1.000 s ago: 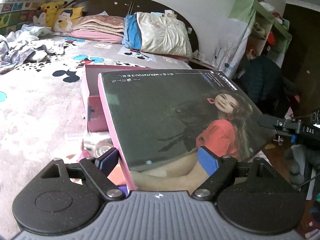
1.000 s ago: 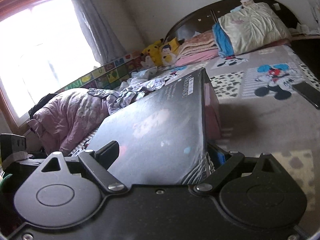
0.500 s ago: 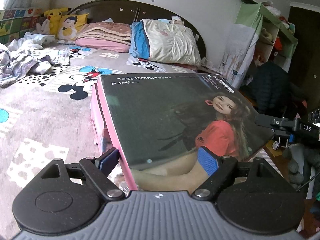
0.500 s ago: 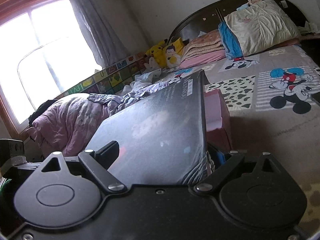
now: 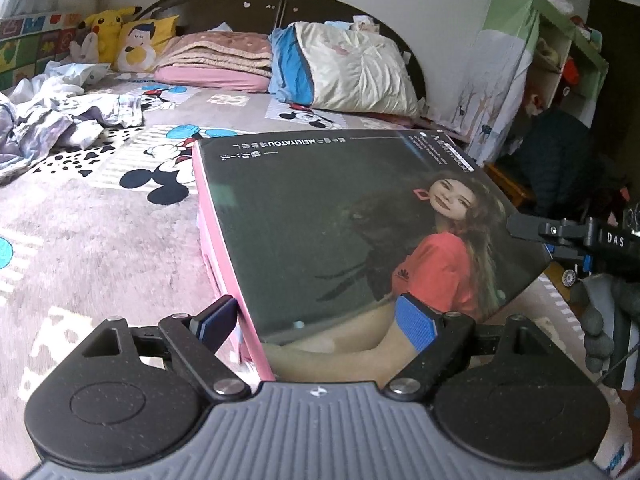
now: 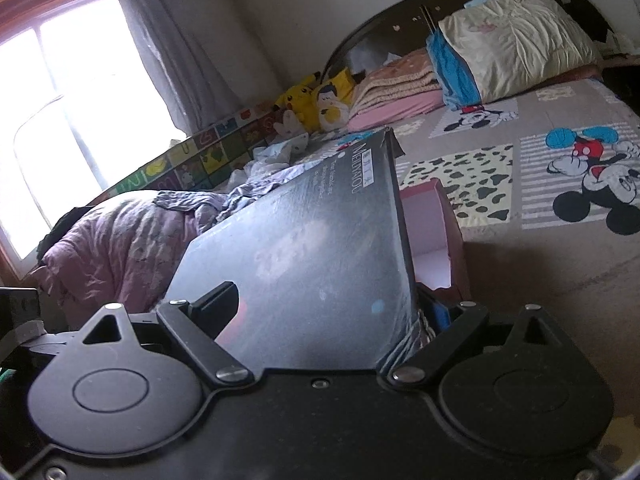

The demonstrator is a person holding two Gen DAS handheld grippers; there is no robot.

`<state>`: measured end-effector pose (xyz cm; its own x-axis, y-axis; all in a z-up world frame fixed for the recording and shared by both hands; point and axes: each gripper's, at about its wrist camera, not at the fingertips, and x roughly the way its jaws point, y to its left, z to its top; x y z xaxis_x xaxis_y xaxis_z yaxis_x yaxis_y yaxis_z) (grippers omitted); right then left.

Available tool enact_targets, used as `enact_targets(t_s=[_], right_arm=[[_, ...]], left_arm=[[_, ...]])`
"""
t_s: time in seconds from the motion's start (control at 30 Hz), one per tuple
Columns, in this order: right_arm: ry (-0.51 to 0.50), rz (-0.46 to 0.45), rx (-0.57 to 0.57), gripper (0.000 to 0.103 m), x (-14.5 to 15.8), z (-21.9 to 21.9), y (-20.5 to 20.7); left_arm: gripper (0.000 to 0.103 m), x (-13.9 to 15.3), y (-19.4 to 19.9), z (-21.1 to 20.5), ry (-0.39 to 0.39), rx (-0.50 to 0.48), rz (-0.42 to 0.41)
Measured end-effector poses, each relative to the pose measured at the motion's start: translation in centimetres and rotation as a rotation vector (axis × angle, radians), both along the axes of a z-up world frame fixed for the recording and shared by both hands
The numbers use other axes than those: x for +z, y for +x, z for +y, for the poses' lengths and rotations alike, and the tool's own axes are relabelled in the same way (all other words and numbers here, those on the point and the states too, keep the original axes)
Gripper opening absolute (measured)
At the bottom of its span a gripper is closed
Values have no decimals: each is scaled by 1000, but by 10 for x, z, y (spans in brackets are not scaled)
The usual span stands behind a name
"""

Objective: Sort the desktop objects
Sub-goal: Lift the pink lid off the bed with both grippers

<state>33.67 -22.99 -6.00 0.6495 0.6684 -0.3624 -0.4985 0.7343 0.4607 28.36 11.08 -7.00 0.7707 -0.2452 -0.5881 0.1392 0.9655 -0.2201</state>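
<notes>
Clamped between the fingers of the left gripper [image 5: 316, 322] is a flat dark box lid with pink sides and a printed picture of a woman in a red top [image 5: 360, 216]; one blue pad [image 5: 414, 322] is pressed on the printed top face and the other finger is set against the pink side wall. The same lid [image 6: 316, 248] is also gripped at another edge by the right gripper [image 6: 332, 312], whose jaws are closed on it, the lid filling the space straight ahead of the fingers and tilted upward away from them. Beyond and just right of the lid, as seen from the right gripper, an open pink cardboard box base [image 6: 434, 236] is seen resting on the bed; whether lid and base are touching cannot be told. The grey bedspread with cartoon mouse prints [image 6: 560, 200] is spread below both grippers. Farther ahead, a cream and blue pillow [image 5: 352, 70] is leaned against the dark headboard, with a folded pink and beige blanket pile [image 5: 220, 60] and a yellow plush toy [image 5: 106, 26] to its left. The right gripper's black body [image 5: 592, 240] is visible at the right of the left gripper's view.
</notes>
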Motion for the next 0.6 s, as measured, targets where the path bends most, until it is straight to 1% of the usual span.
enact_targets(t_s=[0.3,0.43,0.6], right_arm=[[-7,29,-25,93,-6,18,29],[-16,33,-25,93,-3,25,40],[-22,39,-21,93,0,32,51]], left_arm=[[86,-5,37,16,-3,-2,18],[86,-9,51,27,-33,-1,36],[86,-14,64,40,-72,5,36]])
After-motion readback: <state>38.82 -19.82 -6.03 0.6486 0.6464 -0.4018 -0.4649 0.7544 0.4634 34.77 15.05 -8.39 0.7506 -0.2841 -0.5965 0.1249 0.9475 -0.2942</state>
